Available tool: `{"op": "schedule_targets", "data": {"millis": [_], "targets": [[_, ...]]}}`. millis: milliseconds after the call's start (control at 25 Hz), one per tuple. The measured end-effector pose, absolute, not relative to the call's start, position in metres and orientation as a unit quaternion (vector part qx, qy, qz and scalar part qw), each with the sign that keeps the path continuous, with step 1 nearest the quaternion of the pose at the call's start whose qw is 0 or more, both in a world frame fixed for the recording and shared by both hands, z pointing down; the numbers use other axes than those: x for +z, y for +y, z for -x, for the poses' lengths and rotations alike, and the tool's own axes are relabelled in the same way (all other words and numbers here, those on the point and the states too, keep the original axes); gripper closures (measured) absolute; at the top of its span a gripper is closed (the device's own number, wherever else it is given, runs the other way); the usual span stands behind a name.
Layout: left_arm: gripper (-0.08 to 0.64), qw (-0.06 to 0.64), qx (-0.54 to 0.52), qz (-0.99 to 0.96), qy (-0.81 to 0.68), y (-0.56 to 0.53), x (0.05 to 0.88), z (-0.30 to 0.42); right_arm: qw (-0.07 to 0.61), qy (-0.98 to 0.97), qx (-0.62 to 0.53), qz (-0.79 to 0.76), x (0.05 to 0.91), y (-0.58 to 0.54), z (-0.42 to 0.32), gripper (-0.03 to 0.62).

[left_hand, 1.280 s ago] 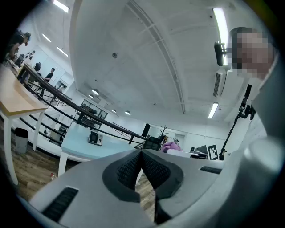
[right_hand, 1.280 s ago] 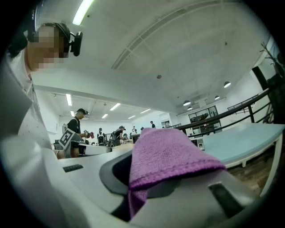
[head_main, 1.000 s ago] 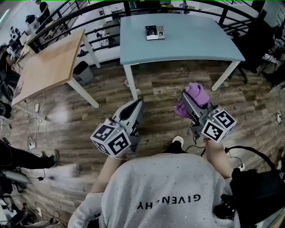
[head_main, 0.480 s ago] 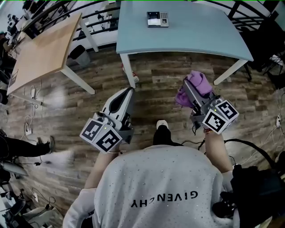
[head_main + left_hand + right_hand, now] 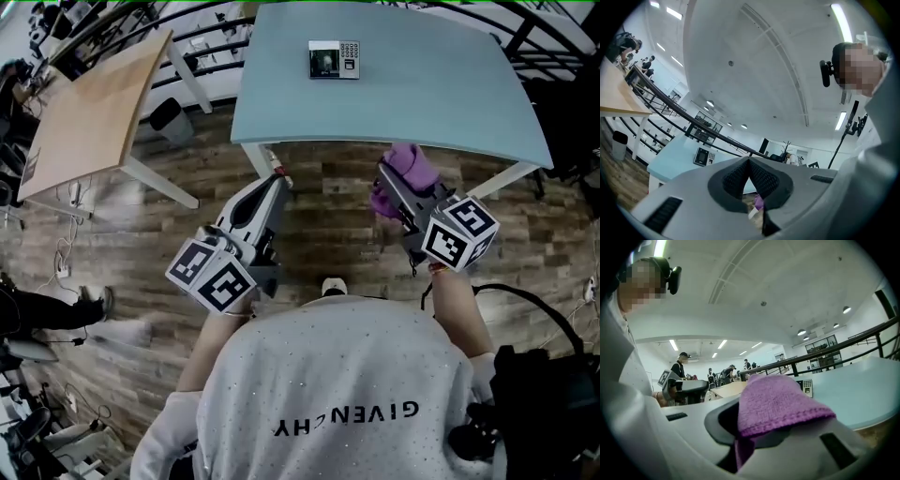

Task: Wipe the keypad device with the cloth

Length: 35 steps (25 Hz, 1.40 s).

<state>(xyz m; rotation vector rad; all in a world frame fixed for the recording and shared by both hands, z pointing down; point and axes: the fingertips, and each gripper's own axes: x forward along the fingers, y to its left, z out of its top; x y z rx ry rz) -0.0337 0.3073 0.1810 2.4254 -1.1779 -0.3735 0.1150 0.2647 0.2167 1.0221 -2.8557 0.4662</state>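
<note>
The keypad device, small with a dark screen and a grey keypad, lies near the far side of the pale blue table; it also shows as the keypad device and the keypad device. A purple cloth is bunched in my right gripper, which is shut on it just below the table's near edge. The cloth drapes over the jaws in the right gripper view. My left gripper is shut and holds nothing, over the floor near the table's left leg.
A wooden table stands at the left, with a dark bin under its edge. A black railing runs behind the tables. Cables lie on the plank floor. People stand far off. A dark bag sits at lower right.
The blue table and keypad device have come nearer and lower in the head view. Both grippers have risen toward the table's near edge, the cloth still held in the right one.
</note>
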Motion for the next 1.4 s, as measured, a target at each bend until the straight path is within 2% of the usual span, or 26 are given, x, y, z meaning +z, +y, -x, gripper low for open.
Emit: {"op": "schedule_targets", "data": {"millis": [360, 680, 800, 1080, 1400], "targets": [[0.558, 0.225, -0.128, -0.854, -0.452, 0.240, 0.194, 0.017, 0.053, -0.920, 0.202, -0.332, 0.245, 0.183, -0.139, 0.560], [0.558, 0.220, -0.126, -0.856, -0.451, 0.187, 0.201, 0.010, 0.015, -0.927, 0.202, -0.316, 0.252, 0.152, -0.140, 0.560], [0.558, 0.232, -0.109, -0.853, -0.454, 0.148, 0.212, 0.012, 0.011, -0.929, 0.200, -0.313, 0.254, 0.125, -0.130, 0.560], [0.560, 0.261, -0.097, -0.867, -0.414, 0.047, 0.237, 0.019, 0.059, -0.926, 0.211, -0.306, 0.277, 0.055, -0.093, 0.560], [0.560, 0.272, -0.066, -0.881, -0.381, -0.061, 0.262, 0.027, 0.062, -0.912, 0.252, -0.317, 0.304, -0.045, -0.059, 0.558]]}}
